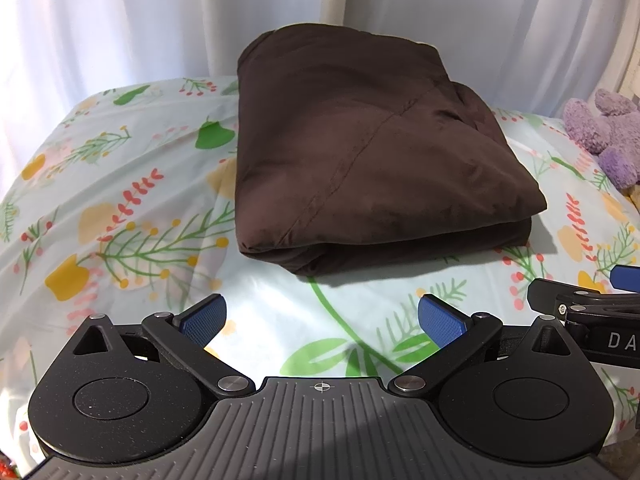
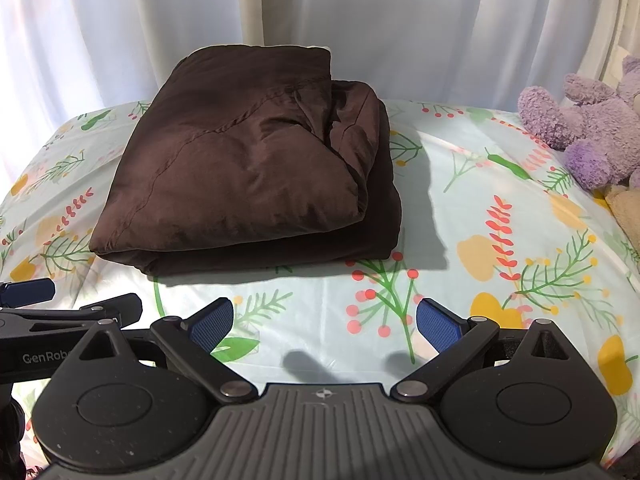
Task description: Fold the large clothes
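Observation:
A dark brown garment lies folded into a thick rectangle on the floral bedsheet; it also shows in the right wrist view. My left gripper is open and empty, held back from the garment's near edge. My right gripper is open and empty, also short of the garment and to its right. The right gripper's tip shows at the right edge of the left wrist view; the left gripper shows at the left edge of the right wrist view.
White curtains hang behind the bed. A purple plush toy sits at the far right of the sheet, also in the left wrist view. A beige plush lies beside it.

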A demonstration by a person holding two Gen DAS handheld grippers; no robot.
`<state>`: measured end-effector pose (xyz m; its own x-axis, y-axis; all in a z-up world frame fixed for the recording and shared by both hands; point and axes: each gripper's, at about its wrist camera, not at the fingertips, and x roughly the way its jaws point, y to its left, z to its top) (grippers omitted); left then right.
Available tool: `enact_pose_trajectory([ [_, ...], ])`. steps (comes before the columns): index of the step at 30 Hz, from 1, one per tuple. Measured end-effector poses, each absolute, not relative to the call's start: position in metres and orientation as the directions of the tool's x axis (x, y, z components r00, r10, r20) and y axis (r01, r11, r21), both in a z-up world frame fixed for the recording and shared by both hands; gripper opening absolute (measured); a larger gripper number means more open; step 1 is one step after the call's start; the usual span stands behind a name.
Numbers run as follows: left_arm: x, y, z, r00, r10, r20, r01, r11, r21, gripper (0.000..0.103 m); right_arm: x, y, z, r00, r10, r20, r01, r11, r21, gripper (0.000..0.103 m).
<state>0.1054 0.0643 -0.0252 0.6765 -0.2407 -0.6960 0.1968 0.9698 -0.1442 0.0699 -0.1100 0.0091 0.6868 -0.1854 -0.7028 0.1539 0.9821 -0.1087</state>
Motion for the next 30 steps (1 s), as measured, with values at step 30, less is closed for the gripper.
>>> enact_pose_trajectory([
  [30,0.1020,0.0643,-0.0255,0.660,-0.255,-0.707,0.200,0.966,-0.161,0.103,0.0651,-0.1061,0.0101,0.678,-0.211,-0.704,0.176,0.977,-0.123,0.098],
])
